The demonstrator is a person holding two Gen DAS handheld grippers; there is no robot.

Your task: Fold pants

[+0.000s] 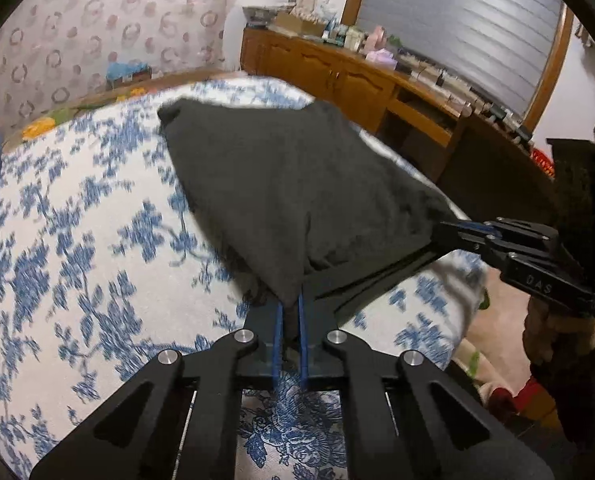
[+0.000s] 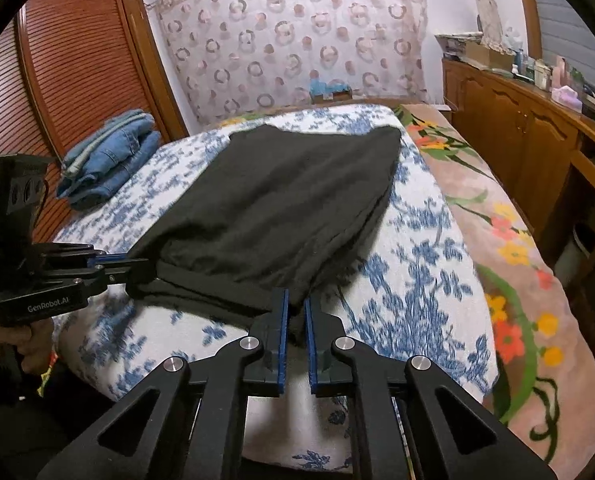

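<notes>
Pants (image 2: 281,200) lay dark and flat on the flowery bed (image 2: 417,272), both near corners pinched.
The left gripper (image 1: 291,312) squeezed one near corner of the cloth, and the right gripper (image 2: 295,316) squeezed the other, with the rest stretching away from them toward the far wall.

Pants (image 2: 281,200) matt black knit cloth; cabinet (image 2: 517,128) glossy wood.

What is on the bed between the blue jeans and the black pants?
Nothing: only bare blue-flowered bedspread lies between the folded jeans and the black pants, seen in the right wrist view.
</notes>
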